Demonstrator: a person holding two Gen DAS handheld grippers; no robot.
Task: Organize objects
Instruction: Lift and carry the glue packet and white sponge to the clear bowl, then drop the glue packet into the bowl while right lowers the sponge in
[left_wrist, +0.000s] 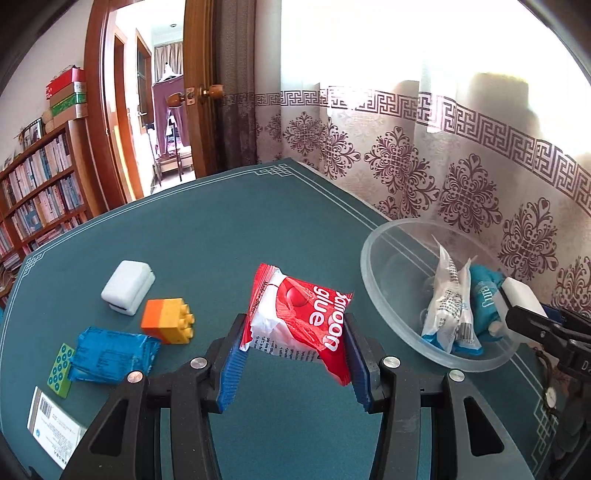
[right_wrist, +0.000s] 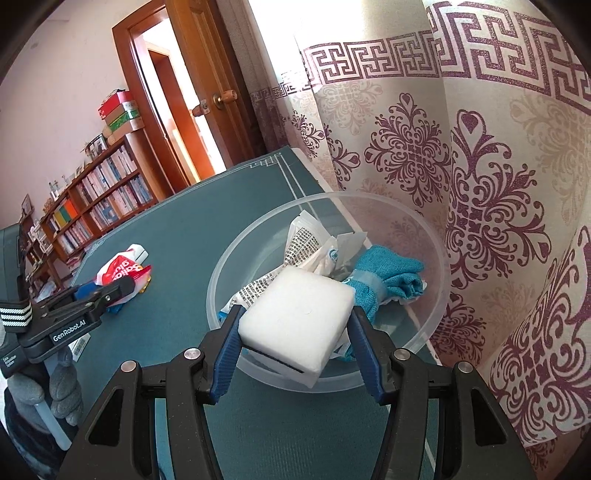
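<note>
While the green table (left_wrist: 229, 236) carries a clear bowl (right_wrist: 236, 258) by the curtain, the right gripper (right_wrist: 295, 328) is clamped on a white block (right_wrist: 299, 317) above that bowl, and the left gripper (left_wrist: 295, 350) is clamped on a red packet (left_wrist: 299, 314) held off the table beside the bowl

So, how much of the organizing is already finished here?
Done: a white printed packet and a blue cloth lie in the clear bowl. In hand: the right gripper holds a white block over the bowl; the left gripper holds a red packet. Left on the table: white case, orange brick, blue packet.
</note>
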